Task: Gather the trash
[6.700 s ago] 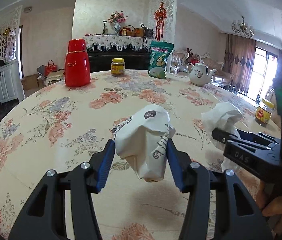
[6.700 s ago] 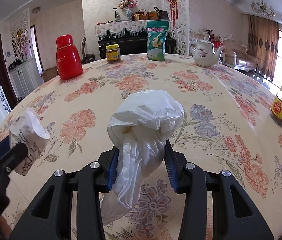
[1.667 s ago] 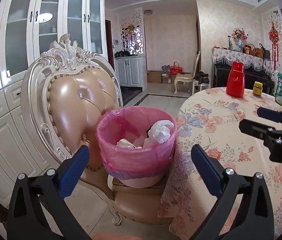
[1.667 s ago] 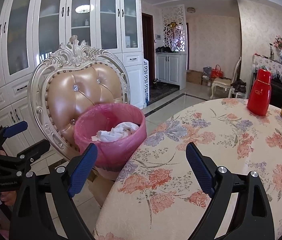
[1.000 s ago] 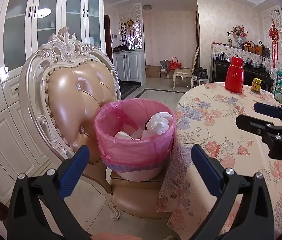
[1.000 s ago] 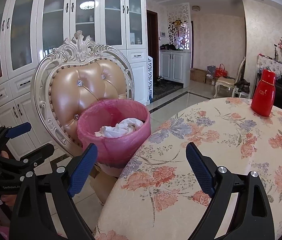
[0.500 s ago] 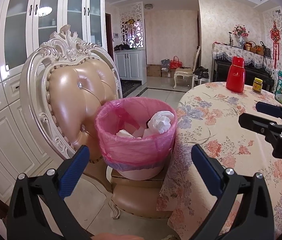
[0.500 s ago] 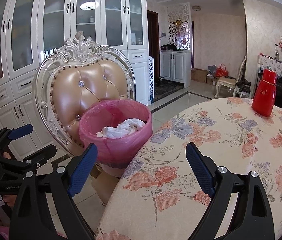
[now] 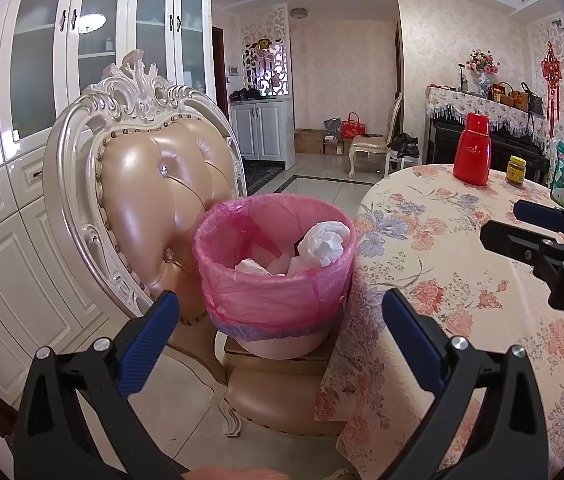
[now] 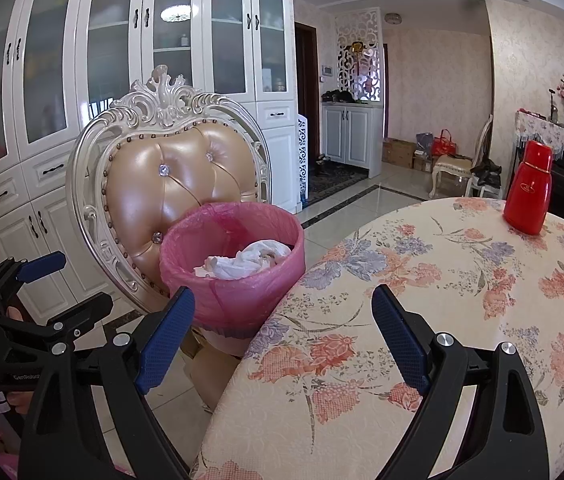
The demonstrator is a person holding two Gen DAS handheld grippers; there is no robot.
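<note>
Left claw: apart, empty, lower frame.
Right claw: apart, empty.
Trash: in pink-lined bin, centre frame; lower pieces hidden.
Bin base: cut off behind counter edge.

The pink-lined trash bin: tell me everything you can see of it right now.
The trash bin is a round, pale pink tub lined with a thin translucent pink bag folded over its rim. It stands upright on a cardboard box on the chair seat, beside the table edge. Crumpled white trash lies inside. Neither gripper touches it.
</note>
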